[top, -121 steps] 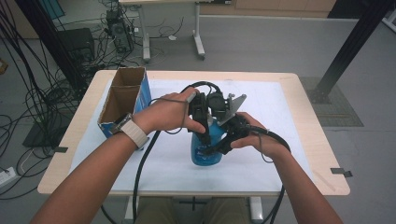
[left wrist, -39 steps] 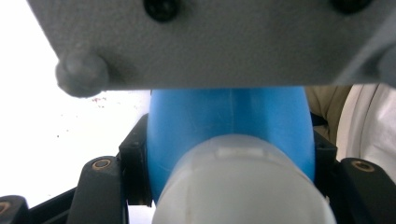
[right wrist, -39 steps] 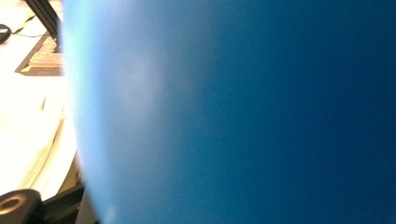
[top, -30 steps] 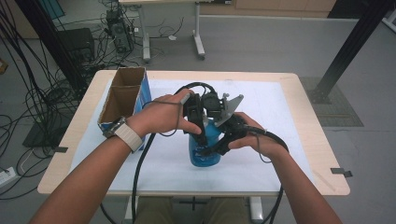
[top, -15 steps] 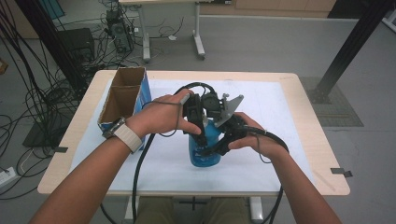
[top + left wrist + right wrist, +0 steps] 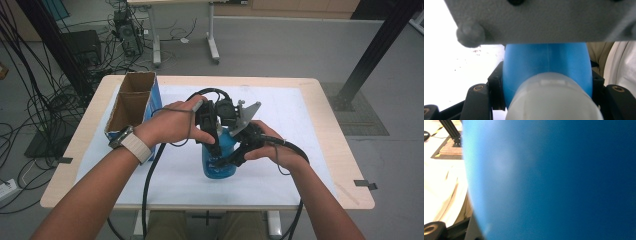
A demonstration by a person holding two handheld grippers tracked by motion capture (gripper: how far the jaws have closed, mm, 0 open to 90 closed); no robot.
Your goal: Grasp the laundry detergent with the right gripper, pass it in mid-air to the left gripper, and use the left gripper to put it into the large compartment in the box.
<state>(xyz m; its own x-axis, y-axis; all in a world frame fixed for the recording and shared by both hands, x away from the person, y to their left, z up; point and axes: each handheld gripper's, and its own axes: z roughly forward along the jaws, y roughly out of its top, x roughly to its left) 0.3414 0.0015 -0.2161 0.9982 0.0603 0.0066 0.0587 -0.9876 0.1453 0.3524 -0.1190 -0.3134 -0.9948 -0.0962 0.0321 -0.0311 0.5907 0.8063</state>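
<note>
White paper covers the table [image 6: 320,150] you work at, with grey floor, cables and other desk legs beyond its far edge. Everything below is placed from the blue bottle [image 6: 218,159], which stands on the paper near the table's middle, a little toward your side.

Nearest you, your right gripper [image 6: 239,152] comes in at the bottle's right flank, low on the body. Its own view is swamped by blue wall [image 6: 554,180], so you cannot see the pads, but the jaws stand closed as far as the body lets them, clamped on the bottle. Above that, your left gripper [image 6: 212,142] comes down over the bottle's top. In the left gripper view the jaws sit tight on either side of the blue shoulder [image 6: 546,67] just below the whitish cap [image 6: 554,100], so it too is gripping the bottle.

Judging by the look, this is a moulded plastic bottle: light if empty, smooth and fairly slippery, with walls that give under a hard squeeze. The shoulder under the cap is the stiffest place to hold, and the lower body is better for steadying than for pinching. Keep the squeeze moderate so the wall does not buckle or slide out.

Its long axis runs roughly upright, cap end up under your left gripper, base on the paper.

Farther off, left of the bottle, an open box [image 6: 131,107] with blue sides lies near the table's left edge.
</note>
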